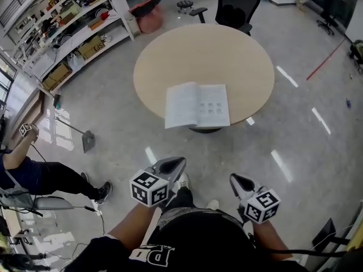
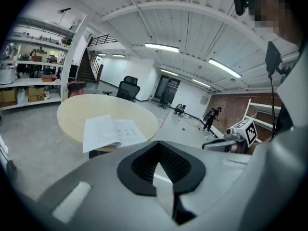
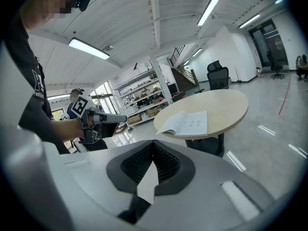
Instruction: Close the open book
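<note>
Round tan table (image 1: 198, 55) bears open paper book (image 1: 197, 105); left hand-held gripper (image 1: 179, 161) and right hand-held gripper (image 1: 233, 178) closed, empty.

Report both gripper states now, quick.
Left gripper: closed, holding nothing.
Right gripper: closed, holding nothing.

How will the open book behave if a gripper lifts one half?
The open book looks thin, its pages curving, so a lifted half would probably flop. Its near corner overhangs the round table, so a push toward that edge might slide it off.
</note>
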The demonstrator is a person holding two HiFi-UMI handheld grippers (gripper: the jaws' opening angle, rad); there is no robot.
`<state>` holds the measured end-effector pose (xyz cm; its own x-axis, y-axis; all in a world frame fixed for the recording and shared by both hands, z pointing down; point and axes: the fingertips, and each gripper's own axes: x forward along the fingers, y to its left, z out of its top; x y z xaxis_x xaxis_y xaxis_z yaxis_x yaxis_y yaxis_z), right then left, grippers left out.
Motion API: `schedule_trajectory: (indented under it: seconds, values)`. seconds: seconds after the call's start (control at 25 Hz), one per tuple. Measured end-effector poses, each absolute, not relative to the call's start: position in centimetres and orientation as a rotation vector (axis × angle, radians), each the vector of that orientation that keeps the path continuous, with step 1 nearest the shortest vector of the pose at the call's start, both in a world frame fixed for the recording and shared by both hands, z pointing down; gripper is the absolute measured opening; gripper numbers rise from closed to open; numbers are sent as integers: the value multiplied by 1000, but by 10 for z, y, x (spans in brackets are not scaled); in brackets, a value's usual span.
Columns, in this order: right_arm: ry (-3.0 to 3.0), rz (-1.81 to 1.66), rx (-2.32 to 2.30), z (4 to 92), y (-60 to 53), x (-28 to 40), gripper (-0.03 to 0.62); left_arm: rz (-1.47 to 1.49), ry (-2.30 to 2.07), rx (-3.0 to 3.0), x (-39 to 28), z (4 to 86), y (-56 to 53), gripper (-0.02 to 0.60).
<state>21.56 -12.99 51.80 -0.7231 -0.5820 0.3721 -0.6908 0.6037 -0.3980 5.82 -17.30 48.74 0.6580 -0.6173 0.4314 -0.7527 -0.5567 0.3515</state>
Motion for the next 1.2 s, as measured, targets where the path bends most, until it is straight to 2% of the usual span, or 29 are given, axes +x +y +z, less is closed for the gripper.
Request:
schedule_trajectory:
  seconds: [0.4, 0.6, 0.96, 1.2]
  values:
    - [-2570, 730, 1063, 499, -224, 147, 8, 324, -999, 2366, -5, 488, -266, 8]
    - [-2481, 678, 1061, 516, -256, 113, 8, 295, -984, 2337, -50, 501, -299, 8]
    - [-2444, 716, 1068, 528, -291, 74, 8, 368, -1035, 2256, -115, 555, -340, 8]
    - [-2457, 700, 981, 532, -309, 74, 8, 349, -1126, 2171, -124, 583, -362, 8]
